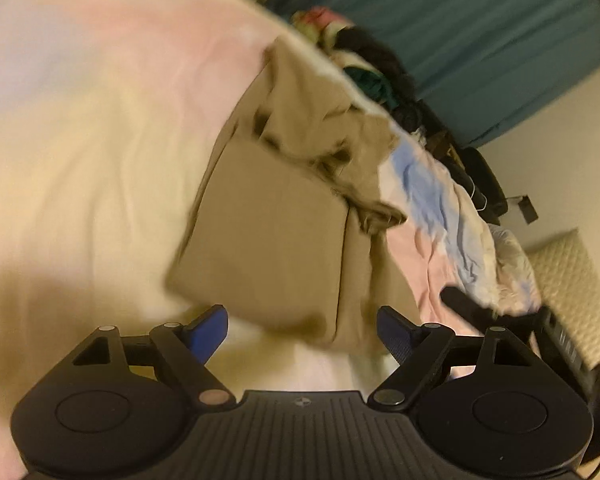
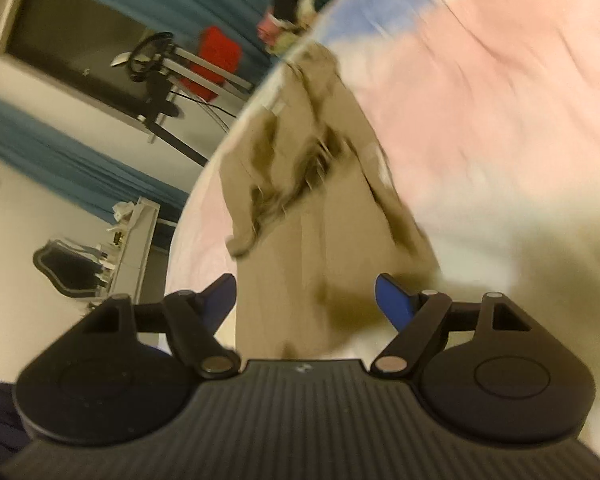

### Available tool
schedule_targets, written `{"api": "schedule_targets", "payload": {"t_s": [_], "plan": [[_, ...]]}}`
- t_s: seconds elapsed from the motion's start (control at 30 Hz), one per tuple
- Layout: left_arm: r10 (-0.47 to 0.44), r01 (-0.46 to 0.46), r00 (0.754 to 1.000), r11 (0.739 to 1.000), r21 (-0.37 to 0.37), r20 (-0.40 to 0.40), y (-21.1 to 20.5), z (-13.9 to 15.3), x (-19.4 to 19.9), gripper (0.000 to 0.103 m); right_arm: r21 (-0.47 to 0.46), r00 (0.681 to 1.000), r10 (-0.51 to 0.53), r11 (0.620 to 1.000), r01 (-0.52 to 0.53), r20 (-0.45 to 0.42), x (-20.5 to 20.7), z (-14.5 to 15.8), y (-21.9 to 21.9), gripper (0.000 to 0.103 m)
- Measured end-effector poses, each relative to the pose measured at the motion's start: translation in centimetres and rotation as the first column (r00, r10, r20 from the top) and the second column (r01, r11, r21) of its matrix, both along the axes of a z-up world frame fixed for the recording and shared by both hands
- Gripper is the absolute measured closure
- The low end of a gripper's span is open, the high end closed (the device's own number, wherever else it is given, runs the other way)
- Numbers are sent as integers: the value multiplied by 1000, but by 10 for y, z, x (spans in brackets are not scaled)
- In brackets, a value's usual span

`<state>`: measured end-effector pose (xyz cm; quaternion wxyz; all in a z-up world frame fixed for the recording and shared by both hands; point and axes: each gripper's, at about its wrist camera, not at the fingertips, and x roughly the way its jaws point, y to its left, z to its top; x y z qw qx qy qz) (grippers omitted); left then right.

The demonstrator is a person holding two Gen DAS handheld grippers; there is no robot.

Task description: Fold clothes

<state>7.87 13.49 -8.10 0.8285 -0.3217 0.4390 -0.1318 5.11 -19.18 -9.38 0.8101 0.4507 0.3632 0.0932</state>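
Tan garment (image 1: 268, 232), pastel tie-dye bedsheet (image 1: 100, 128)

tan garment (image 1: 268, 240) | partly folded, far end apparently rumpled | on bedspread (image 1: 80, 160)

Left tongs (image 1: 302, 334) and right tongs (image 2: 305, 300) (blue pads) wide apart, angled downward, empty.

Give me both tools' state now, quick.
Left tool: open, holding nothing; tan garment lies ahead.
Right tool: open, holding nothing; same garment lies ahead.
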Motion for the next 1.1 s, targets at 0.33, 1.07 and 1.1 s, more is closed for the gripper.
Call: {"api": "schedule_targets", "payload": {"t_s": [0.33, 1.07, 1.1], "plan": [[179, -183, 982, 980, -81, -63, 7, -34, 23, 40, 141, 994, -9, 990, 24, -106, 22, -44, 26, 31], [255, -262, 965, 946, -189, -62, 28, -28, 16, 99, 211, 962, -215, 945, 249, -170, 1, -59, -19, 89], [256, -262, 965, 948, -179, -58, 28, -28, 16, 99, 221, 961, -208, 944, 247, -182, 1, -60, -19, 85]]}}
